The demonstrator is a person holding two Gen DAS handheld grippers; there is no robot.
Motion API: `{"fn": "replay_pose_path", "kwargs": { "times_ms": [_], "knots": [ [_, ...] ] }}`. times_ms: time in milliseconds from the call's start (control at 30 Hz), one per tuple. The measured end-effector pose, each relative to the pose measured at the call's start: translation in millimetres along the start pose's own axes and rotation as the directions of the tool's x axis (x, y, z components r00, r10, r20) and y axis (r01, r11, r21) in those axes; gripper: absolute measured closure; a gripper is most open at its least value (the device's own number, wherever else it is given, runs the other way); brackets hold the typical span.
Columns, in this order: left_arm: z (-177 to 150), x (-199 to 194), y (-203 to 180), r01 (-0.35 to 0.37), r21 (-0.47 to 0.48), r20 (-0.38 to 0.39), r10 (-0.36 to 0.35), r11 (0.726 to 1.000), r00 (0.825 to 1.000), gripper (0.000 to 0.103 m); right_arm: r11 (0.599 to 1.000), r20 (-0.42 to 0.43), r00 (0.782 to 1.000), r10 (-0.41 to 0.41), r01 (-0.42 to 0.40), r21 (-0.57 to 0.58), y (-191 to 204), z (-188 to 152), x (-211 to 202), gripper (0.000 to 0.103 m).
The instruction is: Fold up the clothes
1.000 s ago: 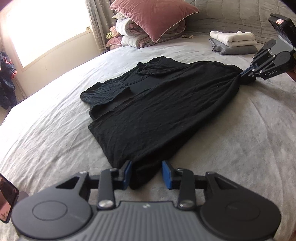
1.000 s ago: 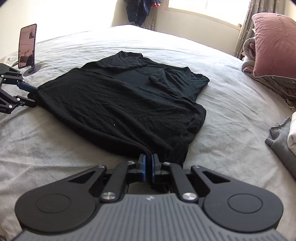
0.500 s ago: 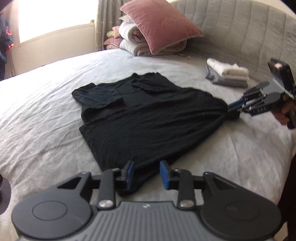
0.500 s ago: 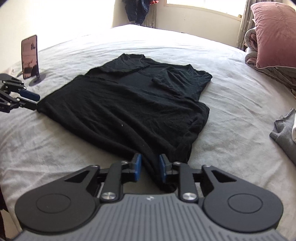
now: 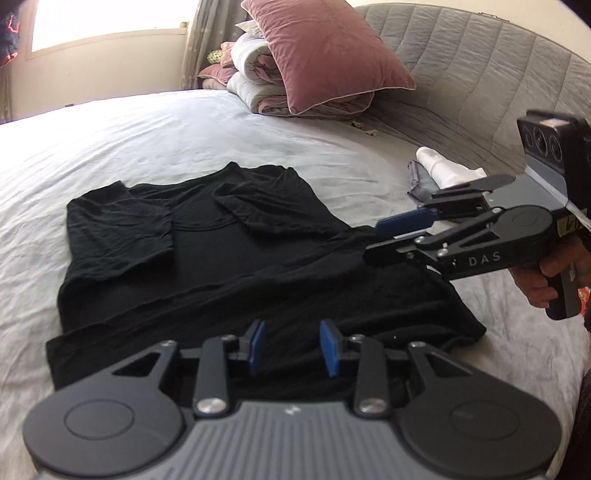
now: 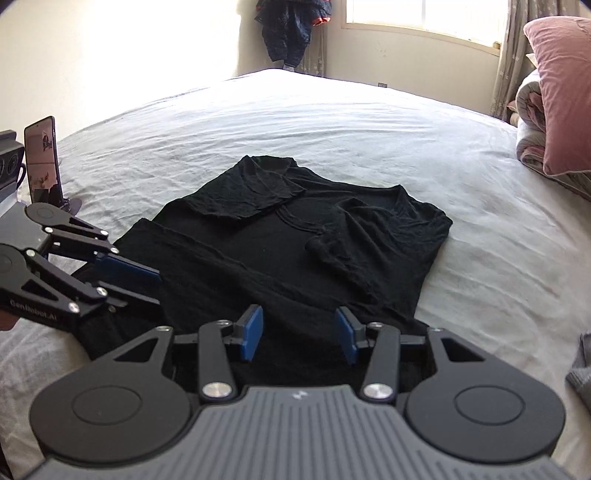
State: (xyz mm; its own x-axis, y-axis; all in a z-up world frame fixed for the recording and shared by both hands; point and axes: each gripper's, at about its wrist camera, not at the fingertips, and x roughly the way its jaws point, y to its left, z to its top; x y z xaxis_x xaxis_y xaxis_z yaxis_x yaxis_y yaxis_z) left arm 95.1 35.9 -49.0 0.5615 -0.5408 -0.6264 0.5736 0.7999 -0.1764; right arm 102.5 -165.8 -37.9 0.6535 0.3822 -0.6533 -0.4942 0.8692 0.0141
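Lying lengthwise away from both spread, empty grippers, left gripper [image 5: 291,347] and right gripper [image 6: 298,334], black T-shirt [image 5: 221,266] with folded hem nearest.

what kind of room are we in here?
Most likely a home bedroom. A large bed with a grey sheet and a quilted headboard, a pink pillow on folded bedding, and a sunlit window with curtains all point that way.
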Motion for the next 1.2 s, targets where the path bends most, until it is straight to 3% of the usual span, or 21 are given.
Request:
{"fn": "replay_pose_path", "kwargs": {
  "times_ms": [367,400,433,467,567,767,900,1033,1200],
  "knots": [
    [-3.5,57.4,13.2,0.076,-0.109,0.046,-0.071,0.991,0.996,0.074,0.999,0.002,1.0,0.03,-0.03,-0.035,-22.5,-1.6,47.7,0.055],
    [-5.5,59.3,13.8,0.076,-0.111,0.055,-0.07,0.991,0.996,0.074,0.998,-0.007,0.999,0.032,-0.032,-0.046,-22.7,-3.5,51.2,0.061],
    [-7.5,60.4,13.9,0.076,-0.111,0.063,-0.069,0.991,0.996,0.074,0.998,-0.016,0.999,0.034,-0.035,-0.056,-22.9,-5.3,54.6,0.077],
    [-8.1,61.1,13.6,0.075,-0.108,0.067,-0.068,0.991,0.995,0.074,0.997,-0.015,0.999,0.034,-0.035,-0.071,-22.5,-7.2,55.7,0.086],
    [-7.8,63.3,12.9,0.071,-0.101,0.072,-0.063,0.992,0.995,0.074,0.993,0.011,0.999,0.033,-0.031,-0.111,-21.8,-11.4,53.0,0.099],
    [-9.3,63.6,12.4,0.065,-0.092,0.081,-0.058,0.994,0.995,0.075,0.987,0.076,0.991,0.114,-0.105,-0.122,-22.8,-6.4,29.6,0.1],
    [-10.6,62.2,14.2,0.072,-0.097,0.086,-0.063,0.993,0.994,0.074,0.965,0.002,0.98,0.198,-0.194,-0.178,-11.6,-8.0,26.2,0.1],
    [-12.1,61.5,20.5,0.105,-0.129,0.095,-0.093,0.986,0.991,0.074,0.948,-0.098,0.975,0.201,-0.219,-0.231,1.4,-18.1,37.7,0.101],
    [-15.1,62.8,40.0,0.2,-0.257,0.121,-0.174,0.946,0.977,0.071,0.947,-0.123,0.97,0.21,-0.233,-0.221,1.9,-20.2,40.6,0.101]
  ]
}}
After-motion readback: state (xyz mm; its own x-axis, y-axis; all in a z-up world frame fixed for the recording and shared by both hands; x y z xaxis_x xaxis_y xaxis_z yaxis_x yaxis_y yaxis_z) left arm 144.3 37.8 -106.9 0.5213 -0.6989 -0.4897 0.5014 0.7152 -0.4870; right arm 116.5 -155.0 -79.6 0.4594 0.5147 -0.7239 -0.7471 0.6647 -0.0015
